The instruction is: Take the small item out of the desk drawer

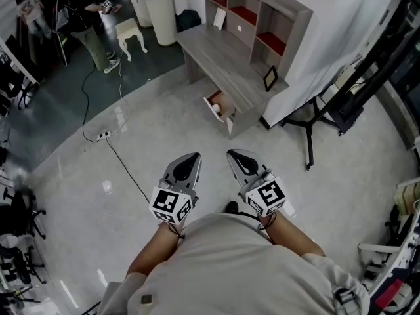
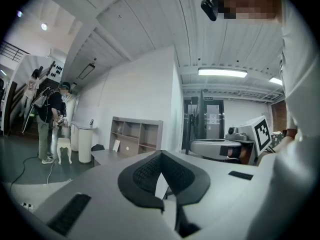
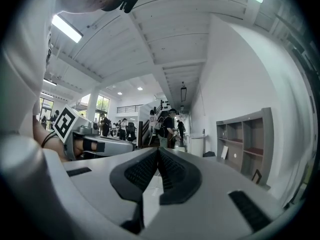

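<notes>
A grey wooden desk with a shelf unit stands ahead across the floor. Its small drawer is pulled open at the near end, and a small white item lies inside it. My left gripper and right gripper are held side by side at waist height, well short of the desk and pointing toward it. Both are shut with nothing between the jaws. The left gripper view shows the desk top and the shelf unit far off. The right gripper view catches the shelf unit at its right.
A black cable runs over the floor from a power strip on the left. A black tripod stand and a white panel stand right of the desk. A white bin, a stool and a person are at the back left.
</notes>
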Available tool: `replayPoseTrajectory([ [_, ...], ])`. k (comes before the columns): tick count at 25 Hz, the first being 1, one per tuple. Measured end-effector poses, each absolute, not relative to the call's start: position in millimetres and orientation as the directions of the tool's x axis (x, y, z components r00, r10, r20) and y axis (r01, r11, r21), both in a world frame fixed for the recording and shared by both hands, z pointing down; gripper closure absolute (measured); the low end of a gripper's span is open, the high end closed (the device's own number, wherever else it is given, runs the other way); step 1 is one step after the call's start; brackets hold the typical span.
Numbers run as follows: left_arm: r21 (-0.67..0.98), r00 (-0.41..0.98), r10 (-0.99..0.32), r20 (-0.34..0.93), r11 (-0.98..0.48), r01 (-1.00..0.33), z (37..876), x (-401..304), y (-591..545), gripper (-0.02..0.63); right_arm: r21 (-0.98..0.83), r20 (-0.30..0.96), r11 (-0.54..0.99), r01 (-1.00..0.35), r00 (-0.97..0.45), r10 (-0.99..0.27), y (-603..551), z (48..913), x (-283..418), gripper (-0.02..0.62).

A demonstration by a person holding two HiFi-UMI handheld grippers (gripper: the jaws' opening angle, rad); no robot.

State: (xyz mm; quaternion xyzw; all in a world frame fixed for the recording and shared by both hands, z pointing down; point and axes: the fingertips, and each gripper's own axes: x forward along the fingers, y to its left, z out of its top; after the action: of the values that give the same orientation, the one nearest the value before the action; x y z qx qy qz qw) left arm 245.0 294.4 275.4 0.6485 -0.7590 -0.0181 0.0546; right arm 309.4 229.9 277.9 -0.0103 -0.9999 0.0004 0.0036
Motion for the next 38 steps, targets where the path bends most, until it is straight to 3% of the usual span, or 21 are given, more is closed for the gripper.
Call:
replayPoseTrajectory([
  [9,0.079,-0.151,-0.986,0.077,0.157,-0.984,276,254,221,0.595,-0.029,0.007,1.0,-0.011,-1.0,-0.011,147,281,321,0.575],
  [22,0.051,-0.133,-0.988,0.078,0.137,-0.989,272,200,180,0.595,-0.057,0.02,0.996,-0.062,-0.998,-0.061,104,290,296,0.575],
  [30,0.054,-0.016,-0.997,0.072,0.02,-0.998,277,141,129,0.595,-0.051,0.034,0.99,-0.135,-0.991,-0.133,71,296,239,0.575],
  [38,0.091,0.11,-0.991,0.079,-0.103,-0.991,278,43,94,0.595,-0.046,0.102,0.978,-0.205,-0.974,-0.2,44,306,139,0.575],
])
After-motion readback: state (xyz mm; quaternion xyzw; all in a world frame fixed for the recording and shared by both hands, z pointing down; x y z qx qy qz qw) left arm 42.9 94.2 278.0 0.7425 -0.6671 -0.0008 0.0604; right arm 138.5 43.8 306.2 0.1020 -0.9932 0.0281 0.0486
